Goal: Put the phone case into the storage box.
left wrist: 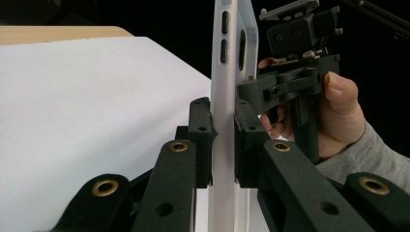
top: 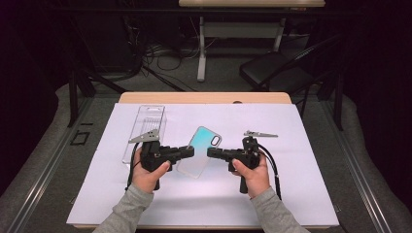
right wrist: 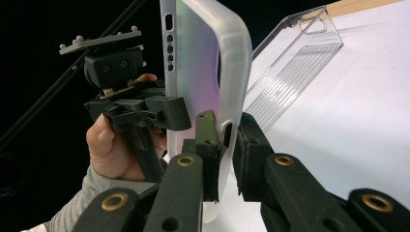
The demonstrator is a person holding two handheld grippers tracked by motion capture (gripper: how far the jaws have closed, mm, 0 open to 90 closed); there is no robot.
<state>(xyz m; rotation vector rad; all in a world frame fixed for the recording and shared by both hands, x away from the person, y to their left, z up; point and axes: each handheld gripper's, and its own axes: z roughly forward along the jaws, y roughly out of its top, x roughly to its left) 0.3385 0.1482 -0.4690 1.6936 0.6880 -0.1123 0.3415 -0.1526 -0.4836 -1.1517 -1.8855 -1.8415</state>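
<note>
fingers of both grippers pinch the phone case — opposite edges.

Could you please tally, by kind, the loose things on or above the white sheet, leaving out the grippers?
Iridescent translucent phone case, held up by both grippers: 1
Clear ribbed plastic package tray, lying on the white paper sheet: 1
Total: 2

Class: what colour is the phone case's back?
The translucent phone case fades teal to pale pink; the high view shows it best.

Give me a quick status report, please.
Left gripper and right gripper both shut on phone case, held off the table. Clear plastic box behind, apart.
</note>
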